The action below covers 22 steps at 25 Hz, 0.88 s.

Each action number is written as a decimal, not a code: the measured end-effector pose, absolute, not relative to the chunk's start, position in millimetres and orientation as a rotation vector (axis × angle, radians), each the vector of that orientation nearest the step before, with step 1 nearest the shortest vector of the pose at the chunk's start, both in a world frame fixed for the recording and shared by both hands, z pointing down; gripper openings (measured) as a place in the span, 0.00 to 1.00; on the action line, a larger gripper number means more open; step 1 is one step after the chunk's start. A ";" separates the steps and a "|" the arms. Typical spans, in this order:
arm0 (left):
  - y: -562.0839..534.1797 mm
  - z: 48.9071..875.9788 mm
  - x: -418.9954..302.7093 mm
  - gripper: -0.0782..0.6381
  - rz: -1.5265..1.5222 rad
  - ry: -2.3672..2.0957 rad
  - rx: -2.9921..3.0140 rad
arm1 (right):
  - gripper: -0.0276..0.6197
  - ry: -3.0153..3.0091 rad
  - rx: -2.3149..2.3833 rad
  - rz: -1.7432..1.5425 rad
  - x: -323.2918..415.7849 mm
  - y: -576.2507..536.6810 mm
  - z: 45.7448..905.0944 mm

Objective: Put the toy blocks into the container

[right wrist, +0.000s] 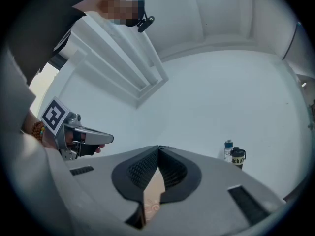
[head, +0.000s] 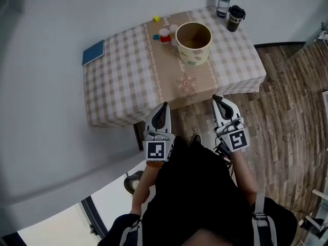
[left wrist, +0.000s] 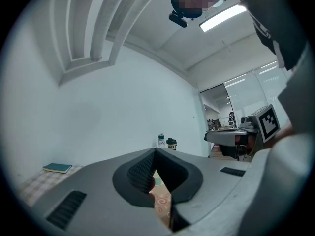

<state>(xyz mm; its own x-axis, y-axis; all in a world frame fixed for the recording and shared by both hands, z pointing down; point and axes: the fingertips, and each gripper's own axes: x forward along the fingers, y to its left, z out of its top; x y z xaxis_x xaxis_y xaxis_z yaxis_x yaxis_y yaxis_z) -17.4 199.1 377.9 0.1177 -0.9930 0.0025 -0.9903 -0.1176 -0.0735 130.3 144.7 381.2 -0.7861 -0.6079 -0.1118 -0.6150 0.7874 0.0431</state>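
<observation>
The toy blocks sit on the table just beside the container, none inside. The left gripper and right gripper hang short of the table, both clenched on nothing. The task looks unstarted; next, one must reach forward and open over a block.

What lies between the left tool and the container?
In the head view, only bare tablecloth and its tan runner separate the left tool from the container.

tablecloth: matt cloth | floor: wood planks, slight sheen | container: smooth, matt outer wall
</observation>
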 end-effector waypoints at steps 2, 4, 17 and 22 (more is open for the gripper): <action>190.8 381.9 -22.1 0.10 -0.100 2.068 -2.293 | 0.04 2.886 -0.980 0.107 131.8 135.2 382.6; 178.8 380.5 -25.5 0.10 -0.087 2.093 -2.281 | 0.04 2.909 -0.984 0.090 133.9 124.3 388.9; 75.7 389.5 -68.8 0.10 -0.011 2.096 -2.282 | 0.04 2.941 -1.065 0.119 118.7 36.9 391.1; 39.4 391.5 -92.2 0.10 0.010 2.140 -2.240 | 0.04 2.958 -1.087 0.144 118.5 8.8 395.6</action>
